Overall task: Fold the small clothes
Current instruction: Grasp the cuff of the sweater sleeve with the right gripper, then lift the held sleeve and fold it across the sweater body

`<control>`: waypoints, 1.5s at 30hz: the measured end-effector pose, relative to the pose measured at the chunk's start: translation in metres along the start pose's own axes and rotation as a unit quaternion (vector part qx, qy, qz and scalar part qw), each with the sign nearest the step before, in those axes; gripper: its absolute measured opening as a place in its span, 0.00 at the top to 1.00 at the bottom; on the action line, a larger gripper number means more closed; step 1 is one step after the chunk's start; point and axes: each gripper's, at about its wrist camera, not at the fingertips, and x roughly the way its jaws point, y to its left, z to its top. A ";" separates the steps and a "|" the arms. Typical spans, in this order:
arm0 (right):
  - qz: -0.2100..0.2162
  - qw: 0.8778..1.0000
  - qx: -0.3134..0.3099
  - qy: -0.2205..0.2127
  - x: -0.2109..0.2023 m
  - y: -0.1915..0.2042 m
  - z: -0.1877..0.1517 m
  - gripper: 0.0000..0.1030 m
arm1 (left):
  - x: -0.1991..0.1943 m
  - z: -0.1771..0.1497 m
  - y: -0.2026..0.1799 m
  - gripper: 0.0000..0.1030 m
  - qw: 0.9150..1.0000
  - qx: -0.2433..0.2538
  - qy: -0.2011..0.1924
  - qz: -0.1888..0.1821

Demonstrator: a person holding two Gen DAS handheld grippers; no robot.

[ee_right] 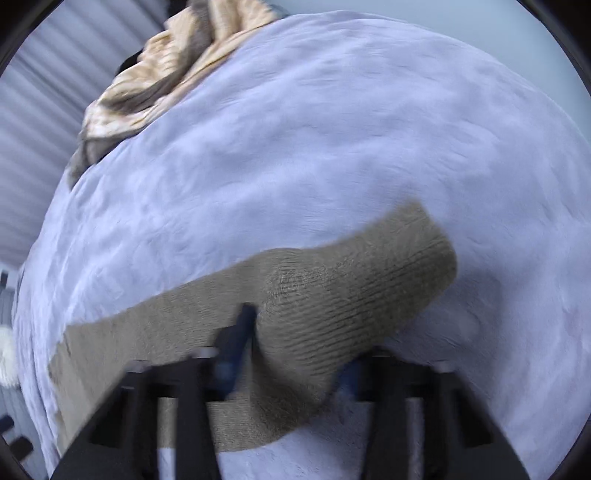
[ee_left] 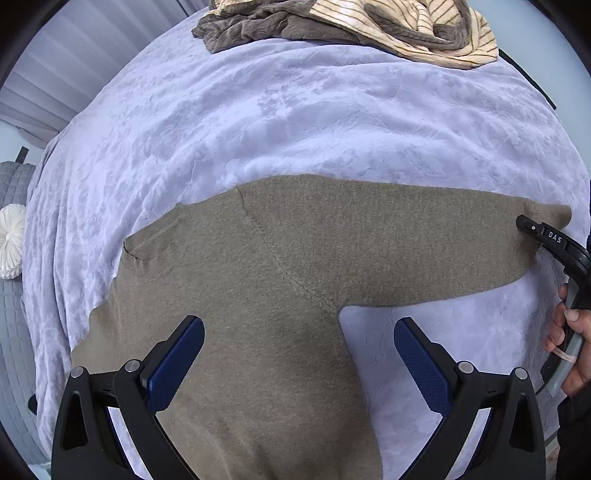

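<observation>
One olive-brown sweater (ee_left: 258, 280) lies flat on the lavender bedspread (ee_left: 258, 122), one sleeve (ee_left: 424, 251) stretched out toward the right side. Right tool (ee_right: 295, 354) looks clamped on that sleeve near the cuff (ee_right: 388, 280); picture is blurred, but fabric bunches between the pads and is pulled up there. Left tool (ee_left: 299, 350) hangs over the sweater body, jaws wide apart, nothing between them.

Step in hand, my read: fold the sleeve inward across the body. To do it well: keep the pinch firm, lift just enough to clear the bedspread, carry the cuff across the chest and lay it flat without twisting. Left tool could press on the body so it does not drag.

Count: one sweater, two tools, one untidy pile of other clothes (ee_left: 351, 26) at the far edge, one white round cushion (ee_left: 11, 240) off to the left.
</observation>
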 end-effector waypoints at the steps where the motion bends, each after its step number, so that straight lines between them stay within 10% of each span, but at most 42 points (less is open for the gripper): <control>1: 0.001 1.000 -0.006 -0.004 -0.004 0.003 0.000 0.85 | 0.000 -0.001 0.002 0.00 1.000 -0.003 0.000 0.000; 16: -0.062 0.992 -0.088 -0.069 -0.088 0.050 -0.019 0.87 | 0.005 -0.012 0.046 0.00 0.998 -0.061 0.014 -0.007; 45: -0.053 0.952 -0.294 -0.075 -0.098 0.353 -0.158 0.87 | 0.024 -0.148 0.225 0.00 0.982 -0.170 -0.001 -0.084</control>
